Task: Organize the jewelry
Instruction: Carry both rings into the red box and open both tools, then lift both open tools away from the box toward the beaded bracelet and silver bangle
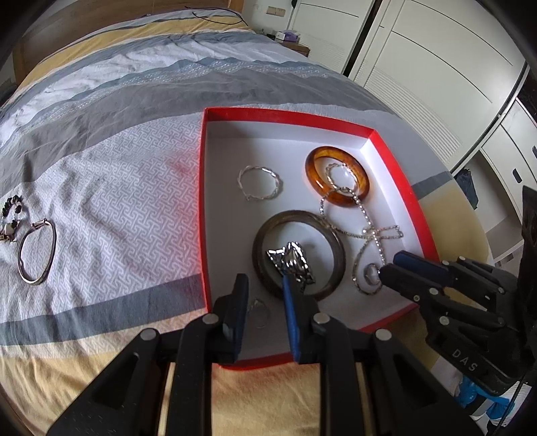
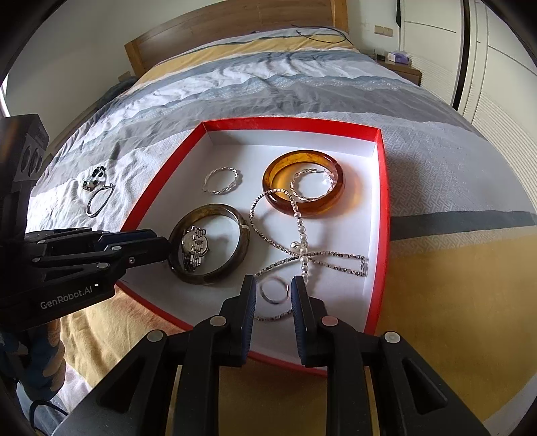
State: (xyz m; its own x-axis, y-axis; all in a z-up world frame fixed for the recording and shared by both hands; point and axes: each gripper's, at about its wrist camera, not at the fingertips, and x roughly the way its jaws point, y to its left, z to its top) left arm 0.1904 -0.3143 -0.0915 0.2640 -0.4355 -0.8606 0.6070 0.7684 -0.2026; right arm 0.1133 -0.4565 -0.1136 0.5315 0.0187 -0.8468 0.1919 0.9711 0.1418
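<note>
A red box with a white inside lies on the bed. It holds an amber bangle, a twisted silver bracelet, a dark bangle with a silver watch inside it, crossed chains and a silver ring. My left gripper is open above the box's near edge by the watch. My right gripper is open with its fingers on either side of the ring.
A silver bangle and a dark beaded piece lie on the patterned bedspread left of the box. White wardrobes stand to the right. A wooden headboard is at the far end.
</note>
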